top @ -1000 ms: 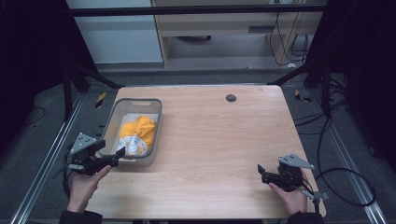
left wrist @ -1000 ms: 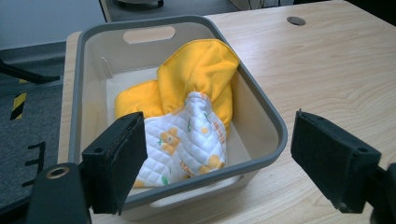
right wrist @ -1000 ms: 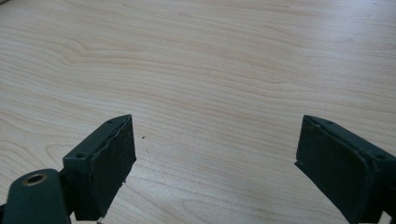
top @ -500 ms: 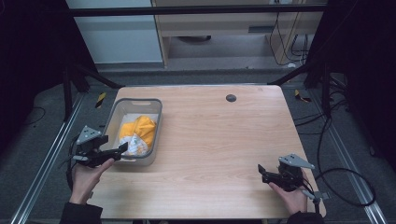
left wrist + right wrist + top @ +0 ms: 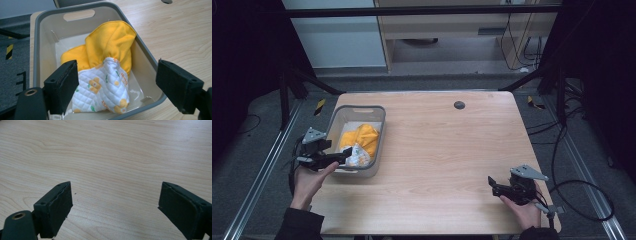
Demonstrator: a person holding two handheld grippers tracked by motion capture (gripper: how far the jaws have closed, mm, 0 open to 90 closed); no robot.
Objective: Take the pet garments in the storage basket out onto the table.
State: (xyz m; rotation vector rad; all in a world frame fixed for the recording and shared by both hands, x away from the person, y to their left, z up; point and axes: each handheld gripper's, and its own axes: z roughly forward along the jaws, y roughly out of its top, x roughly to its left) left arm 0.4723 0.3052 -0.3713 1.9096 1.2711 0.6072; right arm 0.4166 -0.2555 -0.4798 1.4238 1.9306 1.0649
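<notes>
My left tool (image 5: 343,156) sits at the near left corner of the counter (image 5: 442,150), its tip at the near rim of the grey bin (image 5: 379,131). Its jaws stand wide apart and hold nothing. In the left gripper view the one jaw hangs over the near left part of the bin, just in front of the cloth, while the other jaw is outside the bin's right wall, above the bare wood. I cannot tell whether the first jaw touches the cloth or only covers it from view.

The cloth (image 5: 110,75) lies bunched up inside the bin (image 5: 35,45). It has a plain yellow side, which rises in a fold toward the far right wall, and a white quilted side with small orange and green prints, which lies toward the near wall. The bin is grey outside and pale inside, with a slot handle cut in its far wall. It stands on the left part of the counter, its long sides running away from me.

My right tool (image 5: 493,183) rests in my right hand (image 5: 524,210) at the near right of the counter, well apart from the bin. Its jaws are also wide apart and hold nothing; in the right gripper view bare wood (image 5: 112,165) lies between and beyond them.

A small dark round cap (image 5: 459,105) is set into the counter near its far edge.
</notes>
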